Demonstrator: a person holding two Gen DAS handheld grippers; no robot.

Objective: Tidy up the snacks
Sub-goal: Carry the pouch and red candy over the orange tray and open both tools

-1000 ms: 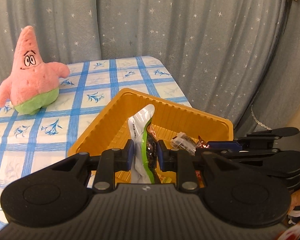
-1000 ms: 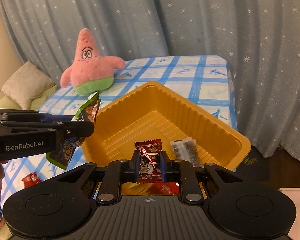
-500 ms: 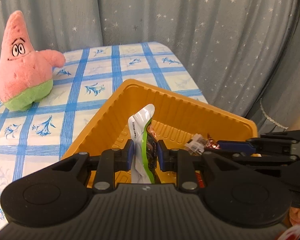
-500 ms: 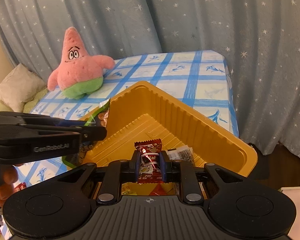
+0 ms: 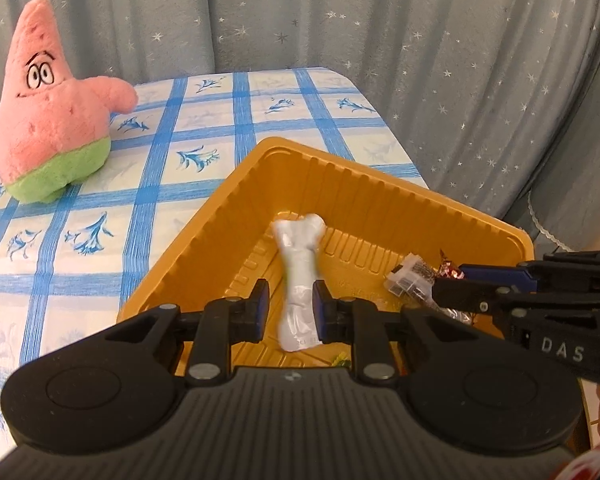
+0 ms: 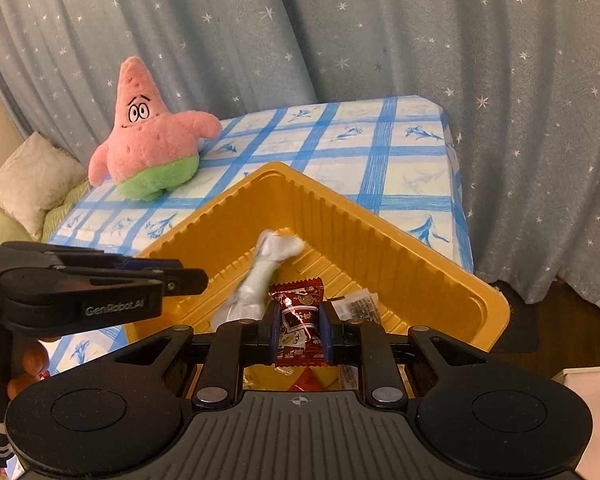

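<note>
An orange plastic tray (image 5: 380, 196) (image 6: 400, 240) stands on the blue-checked table. My left gripper (image 5: 287, 311) is open above the tray's near side; a silver-backed snack packet (image 5: 300, 276) (image 6: 256, 280), blurred, is dropping between the fingers into the tray. My right gripper (image 6: 299, 330) is shut on a red candy packet (image 6: 298, 320) and holds it over the tray. A clear dark-printed packet (image 6: 358, 306) (image 5: 410, 278) lies in the tray beside it. The left gripper's arm (image 6: 100, 292) shows at the left of the right wrist view.
A pink and green starfish plush (image 5: 48, 120) (image 6: 152, 140) sits on the tablecloth (image 5: 180, 120) behind the tray. A starry grey curtain (image 5: 340, 20) hangs close behind and right of the table. A cushion (image 6: 28, 184) lies far left. Other wrappers (image 6: 308, 380) show under my right gripper.
My left gripper has opened and let go of the green and silver packet, which now falls into the tray showing its silver back. The right gripper still holds the red packet.
</note>
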